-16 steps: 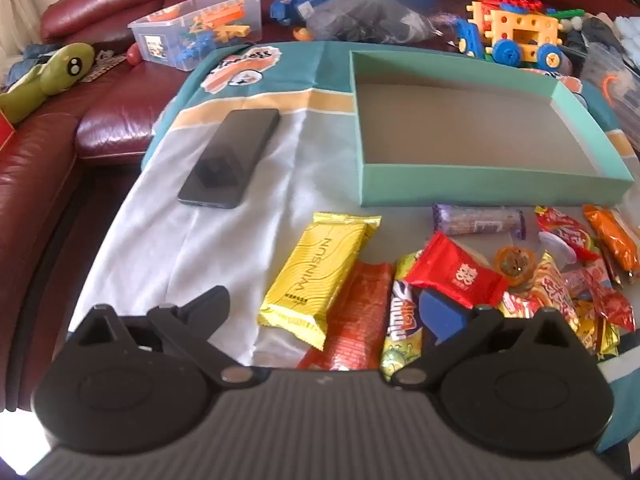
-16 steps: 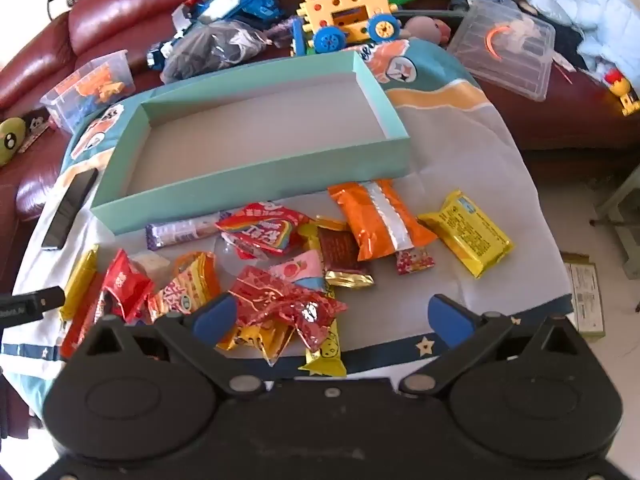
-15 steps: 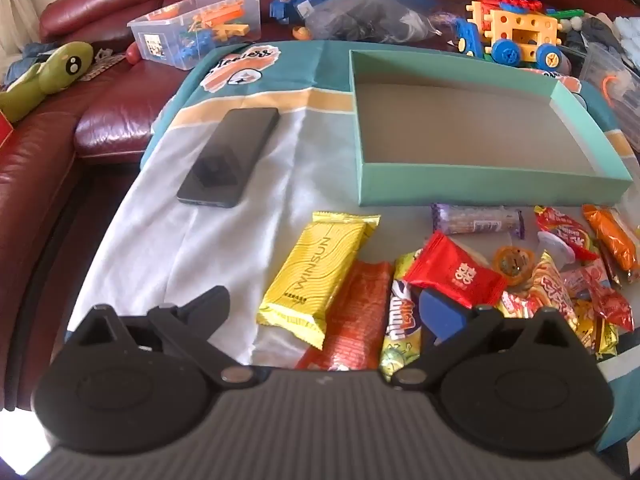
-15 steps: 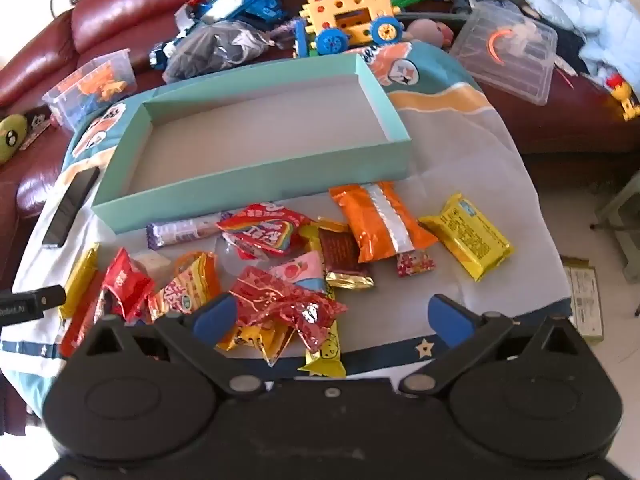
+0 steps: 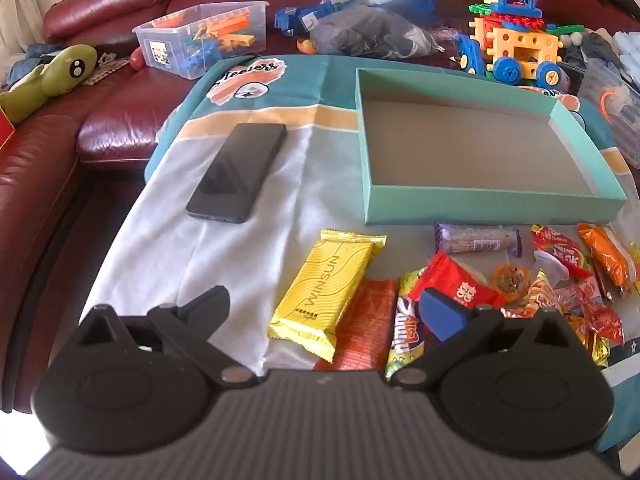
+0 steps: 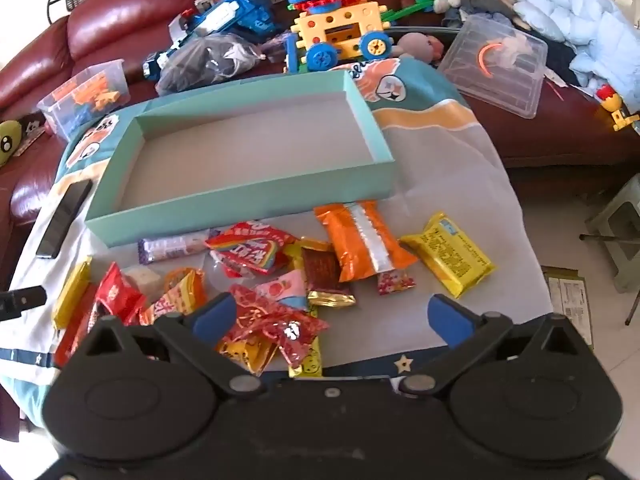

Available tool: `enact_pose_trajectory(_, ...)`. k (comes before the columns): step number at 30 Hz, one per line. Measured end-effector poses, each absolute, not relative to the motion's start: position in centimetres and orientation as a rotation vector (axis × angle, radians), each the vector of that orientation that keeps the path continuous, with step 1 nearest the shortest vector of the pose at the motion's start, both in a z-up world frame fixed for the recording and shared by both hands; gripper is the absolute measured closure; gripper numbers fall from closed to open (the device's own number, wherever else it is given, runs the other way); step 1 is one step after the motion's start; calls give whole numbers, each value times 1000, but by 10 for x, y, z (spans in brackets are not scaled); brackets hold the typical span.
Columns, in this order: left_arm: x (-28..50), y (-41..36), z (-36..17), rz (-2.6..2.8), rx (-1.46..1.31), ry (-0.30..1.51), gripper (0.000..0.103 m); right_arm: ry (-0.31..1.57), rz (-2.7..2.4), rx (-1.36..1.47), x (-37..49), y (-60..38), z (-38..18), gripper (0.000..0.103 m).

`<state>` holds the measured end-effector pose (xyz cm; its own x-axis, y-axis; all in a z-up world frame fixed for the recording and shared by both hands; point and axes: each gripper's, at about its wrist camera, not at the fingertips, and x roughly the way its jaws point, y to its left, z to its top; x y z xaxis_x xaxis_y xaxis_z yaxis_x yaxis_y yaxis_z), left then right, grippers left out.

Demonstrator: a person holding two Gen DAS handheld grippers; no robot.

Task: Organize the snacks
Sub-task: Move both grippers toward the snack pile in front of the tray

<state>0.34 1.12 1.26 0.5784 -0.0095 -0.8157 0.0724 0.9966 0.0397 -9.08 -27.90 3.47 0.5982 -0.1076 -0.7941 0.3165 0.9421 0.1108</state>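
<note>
Left gripper hangs above the near left part of the table, angled downward, jaws spread wide with nothing between the pads. Right gripper sits over the near edge of the table, jaws likewise spread wide and empty. The teal box stands open on the far right half of the cloth-covered table, its grey floor bare in both views. All snacks lie outside it, on the cloth just in front of its near wall. In the left wrist view: a yellow WINSUN bar lies leftmost, touching an orange-red wrapper to its right; a red packet overlaps the neighbouring wrappers; a purple bar lies just beside the box wall. In the right wrist view: an orange pouch with a silver stripe lies near the box's right corner, a yellow packet to its right and apart from the pile, a rainbow-striped packet nearer the middle, and a crumpled red transparent wrapper closest to the gripper. A black phone lies face up left of the box, apart from the snacks. Toy building blocks and a clear bin rest on the maroon sofa beyond the table.
</note>
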Motion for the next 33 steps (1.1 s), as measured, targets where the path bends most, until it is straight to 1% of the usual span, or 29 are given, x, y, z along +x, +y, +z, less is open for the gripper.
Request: enact_pose_trajectory(33,2,3,9,-95,95,977,0,942,-252,265,-88,-277,30,0)
